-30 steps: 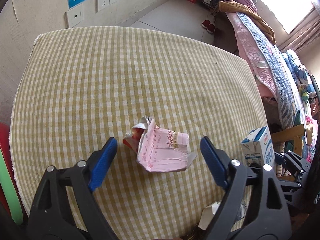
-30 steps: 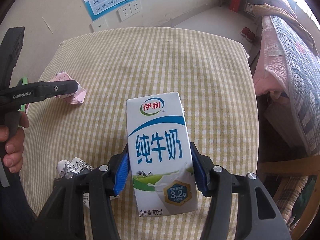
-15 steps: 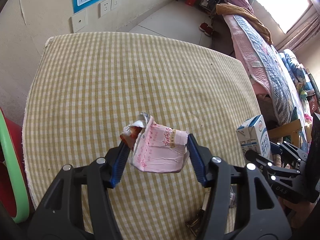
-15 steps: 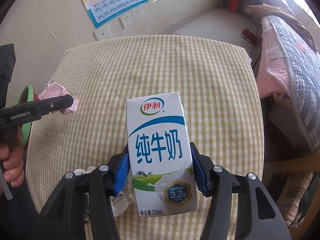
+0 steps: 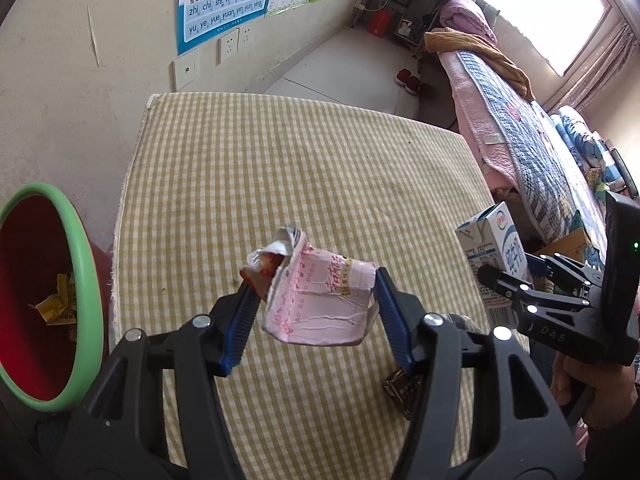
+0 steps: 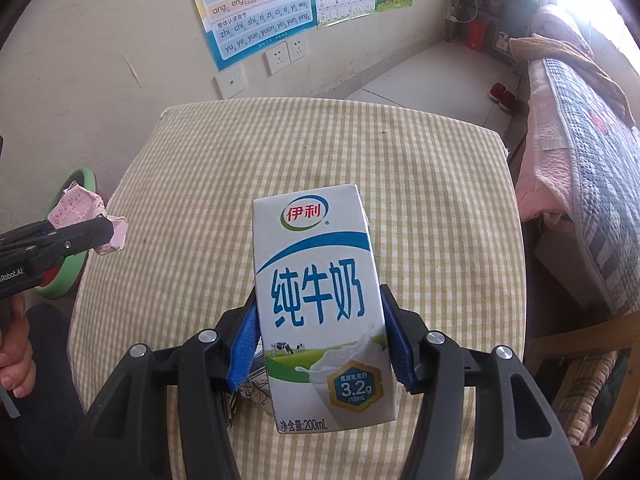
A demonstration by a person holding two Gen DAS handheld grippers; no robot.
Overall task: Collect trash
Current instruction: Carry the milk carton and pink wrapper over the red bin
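Note:
My left gripper is shut on a crumpled pink wrapper, which hangs clear above the checked tablecloth. The same pink wrapper shows at the left edge of the right wrist view, pinched in the left gripper's black fingers. My right gripper is shut on a white and blue milk carton, held upright off the table. That milk carton also appears at the right of the left wrist view. A red bin with a green rim stands beside the table's left edge.
A small dark wrapper lies on the cloth near the front edge, and crumpled foil sits under the carton. Yellow scraps lie inside the bin. A bed runs along the right; a wooden chair stands at the lower right.
The left gripper's jaws closed on the pink wrapper and lifted it off the cloth, moving left so the bin came into view. The right gripper rose with the milk carton.

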